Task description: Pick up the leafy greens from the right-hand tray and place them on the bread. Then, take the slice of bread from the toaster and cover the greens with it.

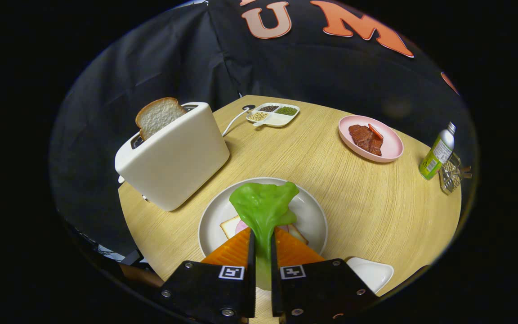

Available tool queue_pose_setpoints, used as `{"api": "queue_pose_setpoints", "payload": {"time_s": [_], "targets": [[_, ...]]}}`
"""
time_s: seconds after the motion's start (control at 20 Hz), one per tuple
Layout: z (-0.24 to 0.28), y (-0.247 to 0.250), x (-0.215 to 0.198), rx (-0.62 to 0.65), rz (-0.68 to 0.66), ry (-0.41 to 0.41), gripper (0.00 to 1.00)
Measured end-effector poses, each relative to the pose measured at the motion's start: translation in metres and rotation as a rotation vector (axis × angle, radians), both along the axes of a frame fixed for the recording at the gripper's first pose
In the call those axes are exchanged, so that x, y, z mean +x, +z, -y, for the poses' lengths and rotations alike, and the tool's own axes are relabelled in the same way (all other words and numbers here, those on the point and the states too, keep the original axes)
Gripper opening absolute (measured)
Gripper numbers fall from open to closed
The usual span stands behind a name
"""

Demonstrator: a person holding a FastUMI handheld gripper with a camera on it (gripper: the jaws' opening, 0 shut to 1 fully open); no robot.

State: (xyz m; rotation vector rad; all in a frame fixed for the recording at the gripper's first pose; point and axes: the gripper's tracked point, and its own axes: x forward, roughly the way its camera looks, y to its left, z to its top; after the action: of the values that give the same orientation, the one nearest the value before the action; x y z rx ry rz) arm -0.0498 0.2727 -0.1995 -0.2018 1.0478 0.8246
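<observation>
A staged kitchen booth: black cloth wall [160, 58] behind a round wooden table [376, 211] with toaster [173, 157] and food plates [391, 144].

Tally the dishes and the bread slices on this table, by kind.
Round plates: 2, white under the leafy greens pinched by the tool, pink
Divided tray: 1
Bread slices: 2, toaster, plate
Total: 5

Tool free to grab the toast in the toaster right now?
Probably not yet. The tool is shut on the leafy green, held over the white plate. The bread slice stands out of the toaster with nothing over it, so the way looks free once the green is set down.
</observation>
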Motion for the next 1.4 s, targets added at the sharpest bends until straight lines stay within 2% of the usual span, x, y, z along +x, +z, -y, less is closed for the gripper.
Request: {"api": "queue_pose_setpoints", "payload": {"time_s": [0.05,0.3,0.5,0.6,0.65,0.85,1.25,1.4], "targets": [[-0.004,-0.001,-0.002,-0.005,-0.001,0.013,0.2],[-0.007,-0.009,-0.004,-0.017,-0.034,0.026,0.2],[-0.009,-0.026,-0.01,-0.063,-0.056,0.043,0.29],[-0.006,-0.032,-0.006,-0.083,-0.029,0.064,0.41],[-0.005,-0.033,-0.005,-0.085,-0.027,0.067,0.51],[-0.008,-0.03,0.003,-0.078,0.011,0.06,0.71],[-0.022,0.008,0.014,-0.017,0.097,0.041,0.88],[-0.03,0.022,0.019,0.003,0.122,0.029,0.91]]}}
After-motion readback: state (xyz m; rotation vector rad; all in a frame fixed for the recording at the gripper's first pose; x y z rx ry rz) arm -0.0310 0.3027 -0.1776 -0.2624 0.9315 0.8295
